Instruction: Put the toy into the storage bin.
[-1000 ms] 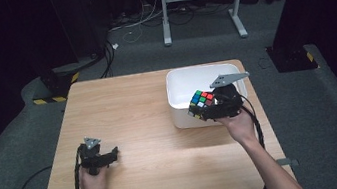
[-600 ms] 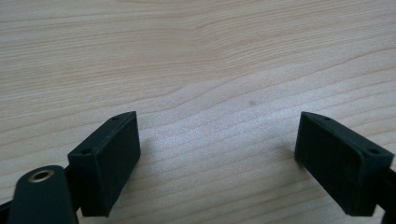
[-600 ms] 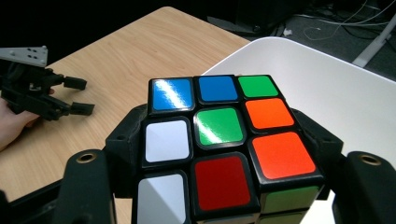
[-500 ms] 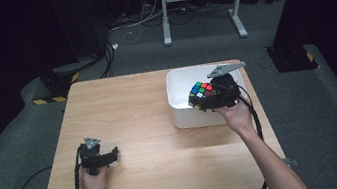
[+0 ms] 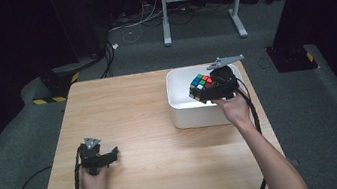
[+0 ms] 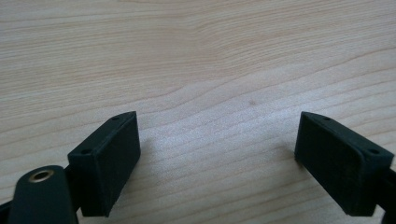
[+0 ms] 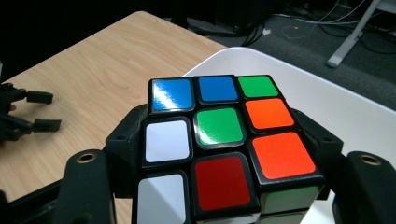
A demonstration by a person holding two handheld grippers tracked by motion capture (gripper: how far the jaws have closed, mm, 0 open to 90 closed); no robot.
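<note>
- One Rubik's cube (image 7: 219, 149) was in the scene, clamped between the two black jaws of the right gripper (image 5: 206, 91), one jaw pressed against each of its opposite sides.
- In the right gripper view its upward face showed nine stickers: two blue, two green, two orange, two white and one red.
- One white bin (image 5: 183, 107) stood on the table; in the high view the cube hung over the bin's open top, raised above its rim, with the white wall just beyond and below the fingertips.
- One wooden table (image 5: 132, 105) carried everything.
- The left gripper (image 5: 110, 156) rested low on the bare wood near the person's edge, well apart from the bin and the cube.
- In the left gripper view its two jaws stood wide apart, released, with bare wood grain between the pads (image 6: 109, 163) and nothing grasped.
- Two hands held the two grippers, one each; the right hand (image 5: 231, 108) was just behind the bin's near wall.
</note>
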